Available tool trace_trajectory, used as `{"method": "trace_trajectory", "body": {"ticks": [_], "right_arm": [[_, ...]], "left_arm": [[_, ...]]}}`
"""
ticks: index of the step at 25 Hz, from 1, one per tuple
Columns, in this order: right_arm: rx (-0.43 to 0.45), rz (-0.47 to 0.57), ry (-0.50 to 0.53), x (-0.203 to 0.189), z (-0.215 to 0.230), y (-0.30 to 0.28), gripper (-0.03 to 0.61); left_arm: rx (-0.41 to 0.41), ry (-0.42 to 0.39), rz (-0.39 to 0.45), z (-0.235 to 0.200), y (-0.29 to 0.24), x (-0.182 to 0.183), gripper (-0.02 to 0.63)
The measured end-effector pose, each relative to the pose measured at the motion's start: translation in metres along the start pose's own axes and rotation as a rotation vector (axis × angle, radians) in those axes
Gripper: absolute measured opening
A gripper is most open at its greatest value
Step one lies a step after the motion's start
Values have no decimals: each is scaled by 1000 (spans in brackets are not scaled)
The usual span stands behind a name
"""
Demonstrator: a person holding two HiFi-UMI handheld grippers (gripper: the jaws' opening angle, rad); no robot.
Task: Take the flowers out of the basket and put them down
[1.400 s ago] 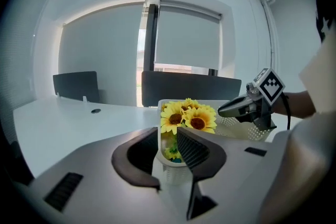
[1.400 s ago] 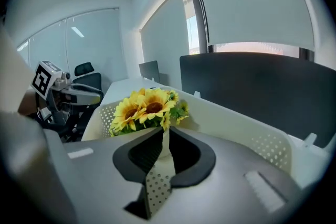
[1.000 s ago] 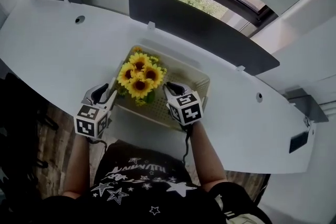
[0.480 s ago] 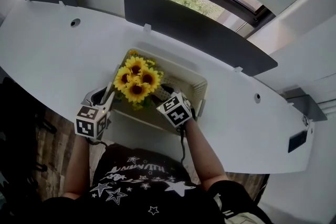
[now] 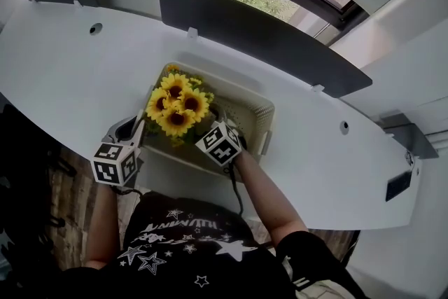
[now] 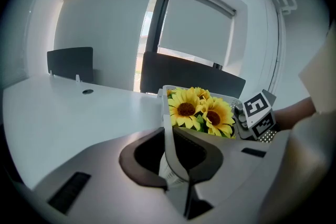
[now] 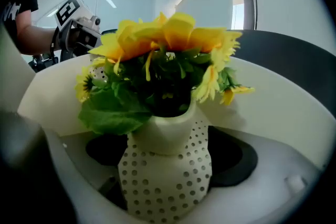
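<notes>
The white counter (image 5: pixel 63 66) curved across in front of me, with two dark divider panels (image 5: pixel 252 31) standing along its far edge. One cream perforated basket (image 5: pixel 268 110) sat on it near my side, its long axis running along the counter from left to right. Inside, at the basket's left end, stood the one bunch of flowers (image 5: pixel 175 105), yellow sunflowers. I counted four large heads plus a few smaller blooms at the edges. The bunch stood upright with its long axis vertical, the stems going down into a single pale vase (image 7: pixel 165 170) dotted with small holes, the heads facing upward and green leaves spilling over the vase's neck. The flowers had not yet come out of the basket. My left tool (image 5: pixel 136 128) had just been closing, and its jaws pinched the thin wall of the basket at the near left corner, the wall running straight between them. My right tool (image 5: pixel 215 119) reached into the basket from the near side. Its jaws had just been opening and stood spread wide, with the vase's body between them, and I could not tell whether the pads touched it.
</notes>
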State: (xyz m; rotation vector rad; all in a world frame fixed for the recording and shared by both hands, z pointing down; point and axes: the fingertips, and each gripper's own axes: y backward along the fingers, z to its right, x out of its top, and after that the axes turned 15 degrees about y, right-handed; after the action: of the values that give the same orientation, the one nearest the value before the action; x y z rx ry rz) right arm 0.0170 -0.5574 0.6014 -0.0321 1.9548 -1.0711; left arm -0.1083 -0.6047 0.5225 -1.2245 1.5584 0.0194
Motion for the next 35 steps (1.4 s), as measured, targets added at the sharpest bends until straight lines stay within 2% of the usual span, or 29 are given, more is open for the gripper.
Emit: {"method": "trace_trajectory", "body": {"ticks": [6,11,13,16,21,26,35], "right_arm": [[-18,53,-8,5,0,-21,494],[-3,104,10,17,-4,-32,497],[10,114,-6,21,-8,-34,499],[9,113,-47,25,-11,-37,543],[-28,84,-31,25,-6,-50,548],[-41,99,5,35,0,-60,546],[-49,95,-8,36,3,-62,546]], "left_arm": [[13,-5,6,0,-1,-1,51],[14,7,12,0,1,-4,49],[13,8,11,0,1,-4,49],[9,9,11,1,1,-3,49],[9,9,8,0,1,-4,49],[4,16,-5,2,2,-6,48],[-2,30,0,0,3,-6,46]]}}
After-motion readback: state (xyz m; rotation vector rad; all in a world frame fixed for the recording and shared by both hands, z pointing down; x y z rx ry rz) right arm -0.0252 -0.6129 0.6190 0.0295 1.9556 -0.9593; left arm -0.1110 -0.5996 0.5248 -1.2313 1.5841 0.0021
